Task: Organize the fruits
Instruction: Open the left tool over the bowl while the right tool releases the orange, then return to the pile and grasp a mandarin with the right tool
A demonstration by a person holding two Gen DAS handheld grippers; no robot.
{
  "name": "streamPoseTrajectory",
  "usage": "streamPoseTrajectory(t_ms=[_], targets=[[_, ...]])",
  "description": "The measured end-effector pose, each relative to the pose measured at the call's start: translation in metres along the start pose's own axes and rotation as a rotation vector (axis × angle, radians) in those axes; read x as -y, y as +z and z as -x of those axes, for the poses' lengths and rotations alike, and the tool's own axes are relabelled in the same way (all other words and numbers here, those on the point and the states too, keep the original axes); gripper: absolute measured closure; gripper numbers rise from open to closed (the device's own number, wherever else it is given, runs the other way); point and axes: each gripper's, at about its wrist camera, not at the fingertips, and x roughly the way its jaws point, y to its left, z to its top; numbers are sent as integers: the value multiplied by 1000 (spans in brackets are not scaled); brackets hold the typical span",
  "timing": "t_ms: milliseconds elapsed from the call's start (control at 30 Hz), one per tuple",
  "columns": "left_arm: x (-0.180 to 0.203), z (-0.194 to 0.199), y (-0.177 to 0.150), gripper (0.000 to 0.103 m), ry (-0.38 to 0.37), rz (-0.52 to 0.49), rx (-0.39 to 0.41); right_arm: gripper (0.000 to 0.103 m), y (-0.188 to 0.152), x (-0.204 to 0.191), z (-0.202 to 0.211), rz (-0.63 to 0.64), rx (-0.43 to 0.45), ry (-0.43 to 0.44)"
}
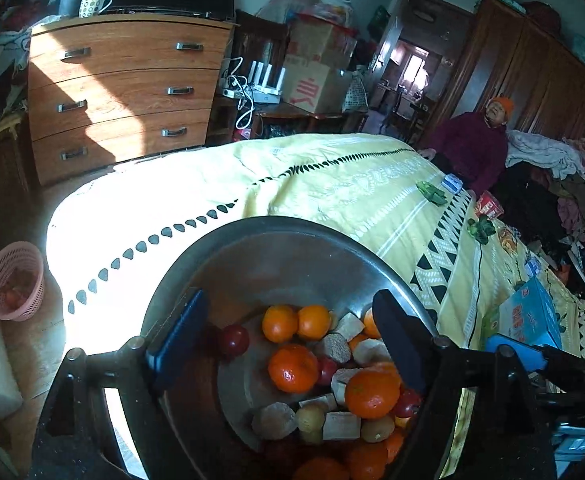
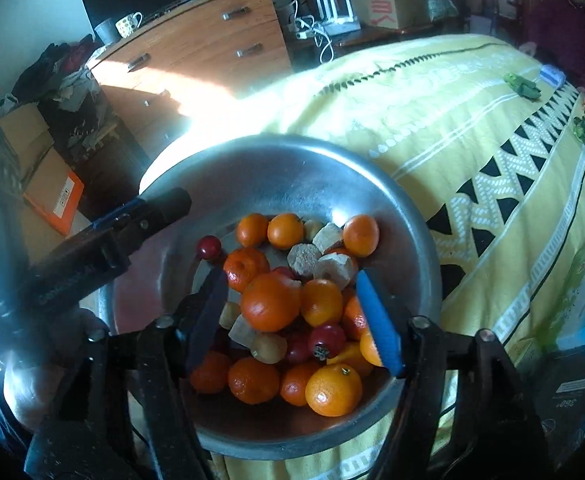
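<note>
Here, both hand-held grippers spread wide, above oranges in metal bowl

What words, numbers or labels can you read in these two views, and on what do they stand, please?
"360°": white label on the dark box at lower right, right wrist view.
Large red character on the cardboard box: visible, not legible.
Red print on the blue box: blurred.
Label on the orange box: too small.
Lettering on the left gripper body: blurred.
</note>
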Motion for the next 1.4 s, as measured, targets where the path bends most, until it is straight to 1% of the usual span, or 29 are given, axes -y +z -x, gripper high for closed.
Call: streamPoseTrajectory(t_ms=[33, 67, 100, 133, 167, 200, 267, 333, 367, 400, 433, 467, 500, 533, 567, 600, 667, 767, 833, 900, 967, 1033, 1100, 1133, 1200, 1267, 1300, 1367, 1400], targets=[[1, 5, 0, 16, 10, 4, 24, 30, -3, 2, 20, -9, 41, 2], [3, 12, 0, 16, 16, 3, 54, 30, -5, 2, 32, -17, 69, 0], [10, 21, 0, 16, 13, -7, 97, 30, -12, 3, 53, -30, 116, 4], [21, 32, 0, 16, 4, -33, 136, 30, -24, 6, 78, -46, 176, 12], [35, 42, -1, 16, -9, -68, 165, 30, -35, 7, 96, -56, 216, 10], [52, 51, -3, 16, -42, -106, 184, 30, -55, 15, 120, -73, 258, -2], [96, 69, -11, 16, -144, -184, 207, 30, -91, 32, 151, -103, 297, -32], [147, 88, -27, 15, -264, -250, 216, 23, -129, 54, 170, -151, 285, -99], [172, 97, -37, 14, -324, -286, 216, 18, -148, 67, 176, -180, 278, -133], [197, 104, -47, 13, -386, -326, 209, 18, -172, 88, 184, -226, 247, -170], [223, 112, -60, 12, -450, -371, 197, 18, -188, 105, 187, -263, 217, -196], [249, 118, -73, 12, -509, -415, 180, 20, -207, 126, 193, -314, 191, -235], [274, 123, -87, 12, -566, -457, 158, 25, -219, 141, 196, -346, 178, -260], [294, 125, -98, 12, -606, -486, 137, 29, -234, 160, 205, -385, 169, -285], [313, 125, -111, 12, -641, -507, 109, 35, -245, 178, 213, -416, 162, -309], [331, 122, -124, 12, -671, -527, 74, 38, -252, 194, 220, -444, 157, -329], [356, 111, -147, 12, -688, -557, 18, 42, -253, 231, 230, -470, 144, -364], [378, 88, -179, 12, -694, -578, -75, 44, -238, 275, 233, -458, 129, -403], [384, 72, -199, 12, -681, -596, -128, 44, -215, 315, 217, -440, 89, -407], [384, 56, -216, 12, -668, -610, -175, 44, -201, 342, 198, -422, 54, -413], [381, 40, -231, 12, -650, -612, -220, 44, -180, 371, 169, -387, 10, -404], [380, 22, -241, 13, -632, -599, -267, 44, -170, 389, 146, -357, -24, -389], [381, 7, -249, 16, -618, -593, -306, 50, -162, 404, 128, -329, -52, -396], [382, 2, -252, 17, -613, -590, -316, 50, -159, 410, 117, -316, -73, -396], [385, -6, -257, 17, -610, -585, -333, 53, -161, 421, 101, -309, -123, -404], [390, -11, -261, 19, -614, -580, -348, 53, -164, 428, 93, -307, -156, -431], [393, -12, -263, 19, -618, -580, -353, 60, -165, 433, 93, -319, -158, -429], [401, -13, -268, 20, -632, -589, -361, 62, -168, 438, 100, -335, -141, -413], [406, -14, -270, 22, -641, -594, -366, 63, -170, 438, 109, -345, -114, -409]])
